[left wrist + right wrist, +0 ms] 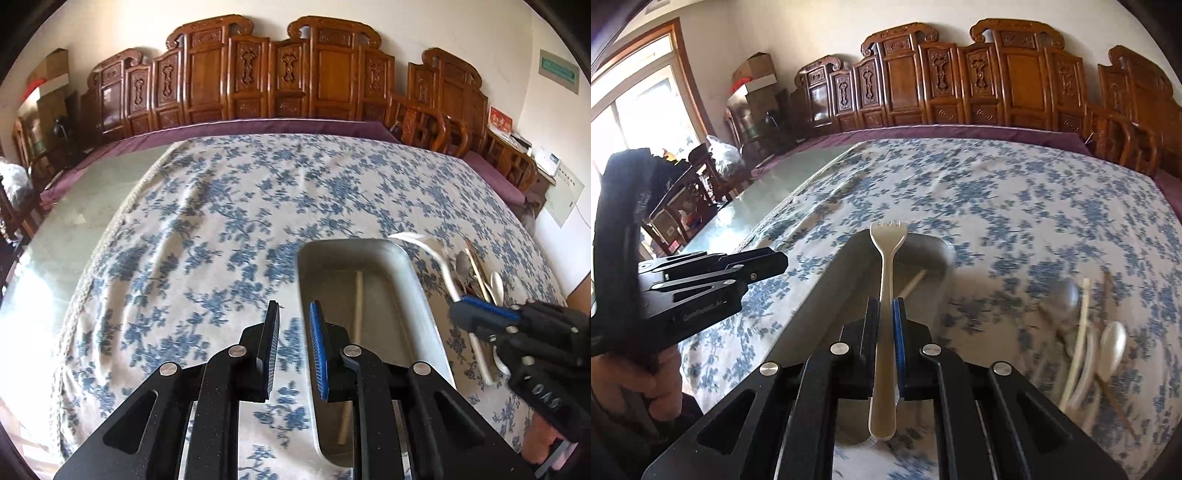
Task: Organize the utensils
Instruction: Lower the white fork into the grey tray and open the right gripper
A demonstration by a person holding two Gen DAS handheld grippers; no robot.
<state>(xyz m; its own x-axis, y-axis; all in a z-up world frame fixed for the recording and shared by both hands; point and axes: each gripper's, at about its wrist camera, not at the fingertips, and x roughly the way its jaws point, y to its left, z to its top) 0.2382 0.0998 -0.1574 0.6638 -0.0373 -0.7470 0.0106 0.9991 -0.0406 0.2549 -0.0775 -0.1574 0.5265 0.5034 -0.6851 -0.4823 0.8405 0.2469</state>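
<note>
A metal tray [417,291] lies on the blue-flowered cloth with one chopstick [357,306] in it. My left gripper [293,314] is open and empty, over the tray's left rim. My right gripper [886,308] is shut on a white plastic fork [884,280] and holds it above the tray [831,288], tines pointing away. In the left wrist view the right gripper [476,314] holds the fork [437,258] just right of the tray. The left gripper [738,269] shows at the left of the right wrist view.
A pile of white spoons, a metal spoon and chopsticks [1086,339] lies on the cloth right of the tray; it also shows in the left wrist view [480,277]. Carved wooden chairs [288,74] line the table's far side. Bare glass tabletop [74,229] lies to the left.
</note>
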